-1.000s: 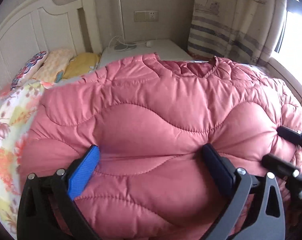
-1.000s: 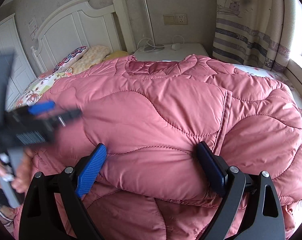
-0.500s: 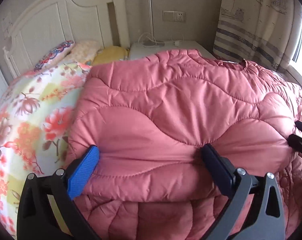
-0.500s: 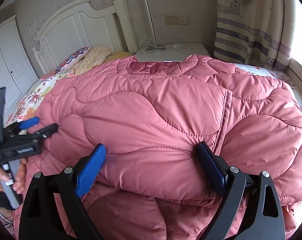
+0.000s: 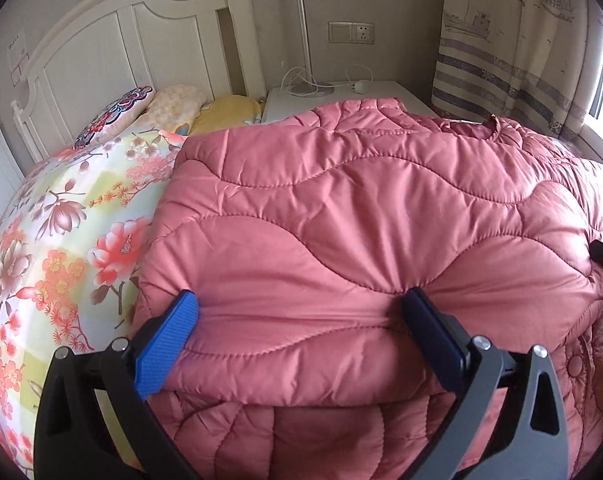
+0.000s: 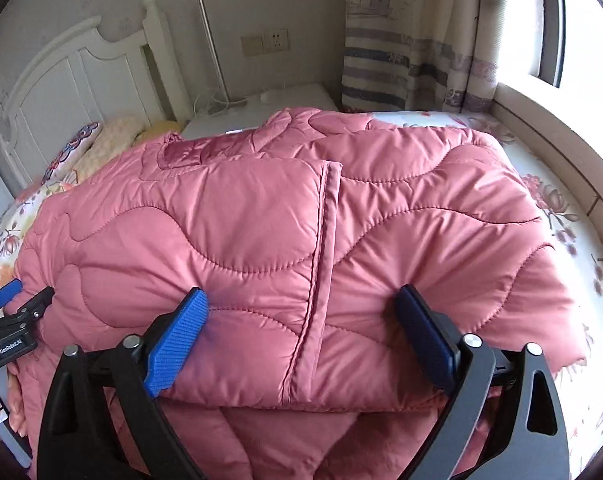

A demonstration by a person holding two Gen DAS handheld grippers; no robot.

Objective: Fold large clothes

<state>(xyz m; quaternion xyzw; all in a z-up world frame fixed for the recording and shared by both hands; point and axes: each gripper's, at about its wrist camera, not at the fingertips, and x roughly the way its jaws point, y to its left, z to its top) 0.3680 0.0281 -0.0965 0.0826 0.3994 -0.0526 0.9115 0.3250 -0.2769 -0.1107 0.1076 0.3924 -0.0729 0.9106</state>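
A pink quilted padded coat (image 5: 361, 216) lies on the bed, its lower part folded up over the body; it also shows in the right wrist view (image 6: 261, 232). My left gripper (image 5: 301, 312) is open wide, its blue pads pressed against the left half of the folded edge. My right gripper (image 6: 301, 312) is open wide, straddling the coat's front placket (image 6: 321, 264) on the right half. The left gripper shows at the left edge of the right wrist view (image 6: 9, 320). Neither gripper pinches the fabric.
The coat lies on a floral bedsheet (image 5: 61, 248). Pillows (image 5: 141, 112) and a white headboard (image 5: 101, 48) are at the back. A white bedside table (image 5: 341, 96) with a lamp stands behind. A curtain (image 6: 413, 40) and window ledge (image 6: 561, 140) are at the right.
Both grippers have drawn apart sideways along the folded edge, left going left and right going right. More floral sheet shows on each side. Both stay open.
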